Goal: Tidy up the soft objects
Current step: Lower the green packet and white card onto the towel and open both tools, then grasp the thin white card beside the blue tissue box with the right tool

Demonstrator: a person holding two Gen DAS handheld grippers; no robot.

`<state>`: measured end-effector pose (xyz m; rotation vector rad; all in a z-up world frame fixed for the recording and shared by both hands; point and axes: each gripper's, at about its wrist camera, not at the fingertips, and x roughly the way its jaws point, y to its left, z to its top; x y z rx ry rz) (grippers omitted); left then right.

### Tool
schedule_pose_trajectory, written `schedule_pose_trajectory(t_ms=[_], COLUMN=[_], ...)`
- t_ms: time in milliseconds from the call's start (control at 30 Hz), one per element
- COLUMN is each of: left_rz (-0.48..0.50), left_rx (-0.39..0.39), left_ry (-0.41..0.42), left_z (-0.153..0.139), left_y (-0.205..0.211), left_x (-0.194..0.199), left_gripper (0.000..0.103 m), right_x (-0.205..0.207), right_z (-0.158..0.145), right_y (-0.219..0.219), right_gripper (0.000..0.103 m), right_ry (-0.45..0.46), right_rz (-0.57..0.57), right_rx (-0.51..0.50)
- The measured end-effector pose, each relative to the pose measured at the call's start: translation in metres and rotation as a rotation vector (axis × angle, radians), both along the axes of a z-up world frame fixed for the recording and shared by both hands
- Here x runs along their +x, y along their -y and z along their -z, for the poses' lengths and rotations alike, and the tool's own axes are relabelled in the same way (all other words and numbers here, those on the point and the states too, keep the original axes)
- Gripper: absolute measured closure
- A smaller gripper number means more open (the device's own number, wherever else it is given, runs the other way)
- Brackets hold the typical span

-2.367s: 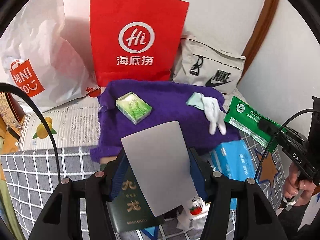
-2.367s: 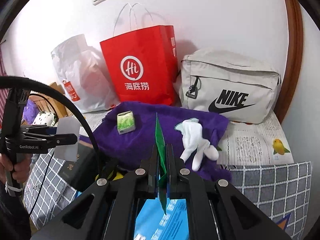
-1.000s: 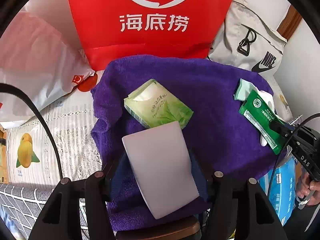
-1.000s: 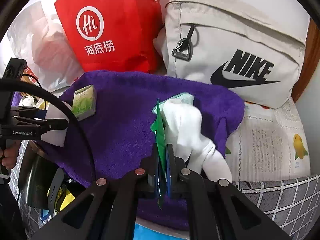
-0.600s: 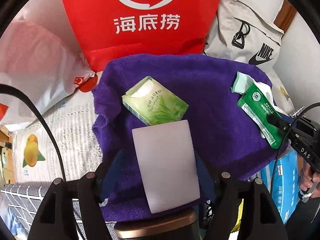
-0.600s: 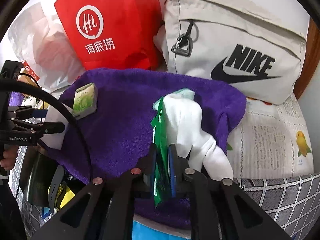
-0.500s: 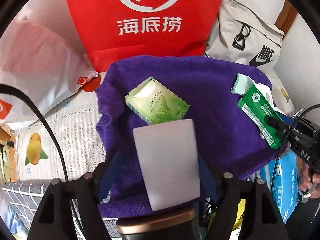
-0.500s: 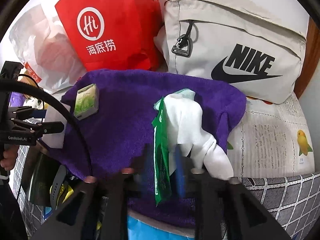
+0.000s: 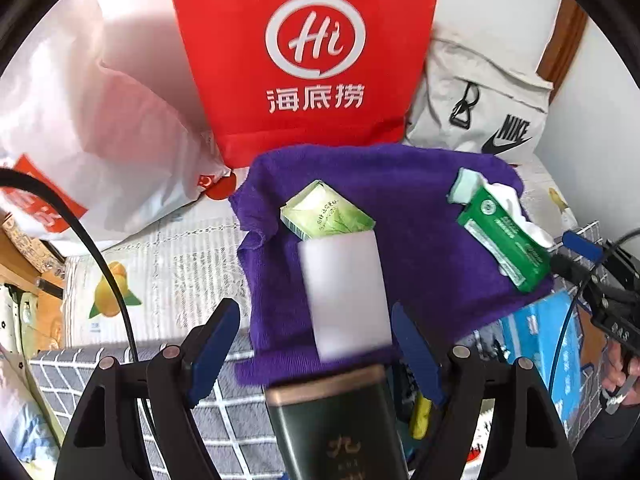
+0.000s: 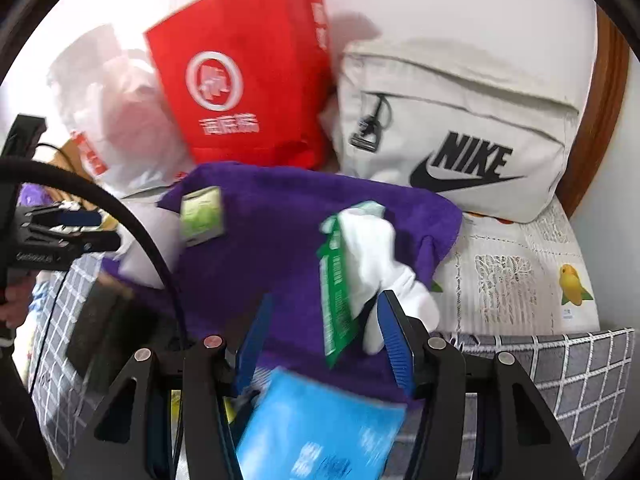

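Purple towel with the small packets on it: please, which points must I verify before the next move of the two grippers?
1. Left gripper open: ok, fingers wide apart.
2. Left fingers free of the pale grey flat pouch: ok, a gap shows on both sides.
3. Pouch at rest on the purple towel: cannot tell, it is blurred.
4. Right gripper open: ok.
5. Right fingers free of the green foil sachet: cannot tell, the sachet lies between them.
6. Sachet fully on the towel: not ok, its near end reaches the towel's edge, beside the white glove.
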<state>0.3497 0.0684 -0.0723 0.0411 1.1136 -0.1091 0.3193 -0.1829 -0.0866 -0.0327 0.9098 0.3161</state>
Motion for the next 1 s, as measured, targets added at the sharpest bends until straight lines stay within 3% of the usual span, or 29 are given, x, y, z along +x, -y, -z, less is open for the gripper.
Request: schedule_pose_trajectory(t_ms=[267, 533, 733, 800, 833, 867, 1000], left_rz=[-0.016, -0.06, -0.069, -0.074, -0.074, -0.07, -0.072], left_rx=[-0.024, -0.075, -0.114, -0.123, -0.128, -0.132, -0.129], left_ry=[0.034, 0.017, 0.013, 0.01, 0.008, 0.008, 0.011], left_z=[-0.014, -0.004, 0.004, 0.007, 0.008, 0.01, 0.012], left_y=[-0.009, -0.025, -0.031, -0.033, -0.034, -0.035, -0.04], left_x=[-0.043, -0.091, -0.131, -0.141, -0.145, -0.149, -0.158], left_gripper=[0.026, 0.026, 0.026, 0.026, 0.026, 0.026, 0.026], right_x=[-0.067, -0.109, -0.109, -0.106, -0.105, -0.106, -0.12], right_z=[-0.015, 0.013, 0.032, 0.038, 0.04, 0.04, 0.03], right_y=[-0.037, -0.076, -0.103, -0.109, -0.11, -0.111, -0.11], right_gripper=[0.048, 0.048, 0.048, 0.061, 0.081, 0.093, 0.094], right_ry=[-0.009, -0.098, -0.14, -0.164, -0.163, -0.162, -0.139], right_rz=[-0.106, -0.209, -0.22, -0.226, -0.224, -0.223, -0.244], right_rx=[0.05, 0.068, 0.0, -0.013, -0.022, -0.026, 0.017])
